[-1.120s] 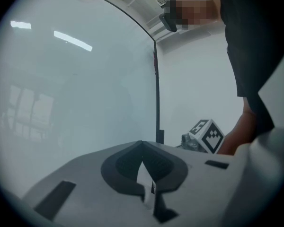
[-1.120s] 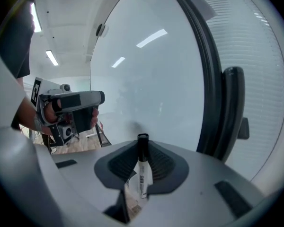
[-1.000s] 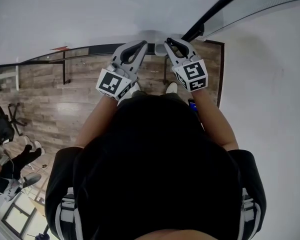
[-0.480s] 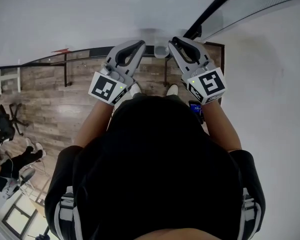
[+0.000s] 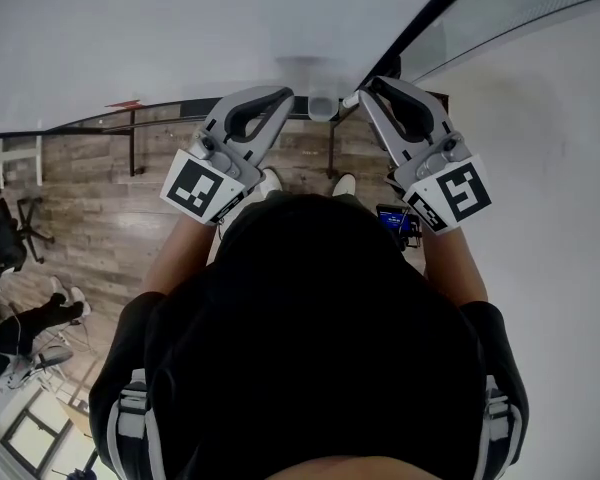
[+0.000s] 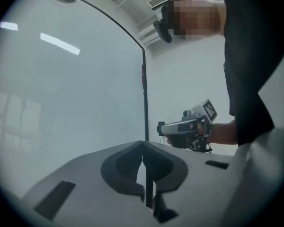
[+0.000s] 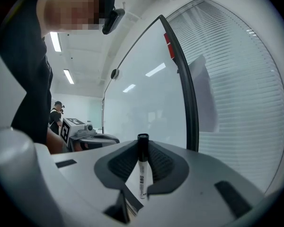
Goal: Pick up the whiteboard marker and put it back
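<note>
The whiteboard marker [image 7: 141, 168], white with a black cap, stands upright between the jaws of my right gripper [image 7: 142, 148], which is shut on it. In the head view the right gripper [image 5: 372, 88] is raised at the right, and the marker's tip [image 5: 351, 99] pokes out beside its jaws. My left gripper [image 6: 142, 145] has its jaws pressed together with nothing between them; in the head view the left gripper [image 5: 278, 95] is at the left. Both point at the whiteboard [image 5: 180, 28], which has a black frame [image 5: 425, 18].
A small grey holder [image 5: 323, 106] sits at the board's lower edge between the two grippers. Slatted blinds [image 7: 236, 79] lie right of the board frame [image 7: 185, 93]. Wooden floor [image 5: 90, 218] and office chairs [image 5: 5, 248] lie to the left. Another person [image 7: 57, 115] stands far off.
Both grippers have drawn apart and back toward the body, the left one to the left, the right one to the right with the marker still in it.
</note>
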`<state>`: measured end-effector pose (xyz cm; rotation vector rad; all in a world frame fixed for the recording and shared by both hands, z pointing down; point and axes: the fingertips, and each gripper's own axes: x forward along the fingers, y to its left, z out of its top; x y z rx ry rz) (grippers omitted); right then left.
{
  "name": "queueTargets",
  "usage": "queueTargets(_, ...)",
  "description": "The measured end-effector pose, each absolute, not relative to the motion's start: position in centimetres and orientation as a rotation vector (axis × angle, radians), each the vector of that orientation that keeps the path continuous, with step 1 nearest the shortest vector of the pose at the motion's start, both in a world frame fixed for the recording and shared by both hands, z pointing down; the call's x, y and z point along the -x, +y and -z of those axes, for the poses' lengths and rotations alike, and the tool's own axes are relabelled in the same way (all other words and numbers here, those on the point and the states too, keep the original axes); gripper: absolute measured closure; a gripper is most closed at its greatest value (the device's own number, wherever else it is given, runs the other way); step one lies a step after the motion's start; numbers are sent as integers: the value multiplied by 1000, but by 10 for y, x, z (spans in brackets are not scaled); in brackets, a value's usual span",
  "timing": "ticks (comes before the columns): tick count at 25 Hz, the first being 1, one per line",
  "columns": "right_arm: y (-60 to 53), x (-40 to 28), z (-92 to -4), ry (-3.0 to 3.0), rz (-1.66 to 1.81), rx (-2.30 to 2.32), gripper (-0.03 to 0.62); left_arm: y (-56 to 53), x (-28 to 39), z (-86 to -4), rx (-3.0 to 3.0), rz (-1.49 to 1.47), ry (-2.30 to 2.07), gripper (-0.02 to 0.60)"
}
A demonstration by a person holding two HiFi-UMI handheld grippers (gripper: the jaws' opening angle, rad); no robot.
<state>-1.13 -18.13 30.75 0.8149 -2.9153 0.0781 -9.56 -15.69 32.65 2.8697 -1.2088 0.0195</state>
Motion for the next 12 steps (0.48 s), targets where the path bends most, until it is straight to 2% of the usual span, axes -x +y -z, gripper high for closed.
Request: queueTargets(12, -161, 8, -331, -2896, -105, -789, 534, -149, 92, -333, -2907, -51, -1243, 577)
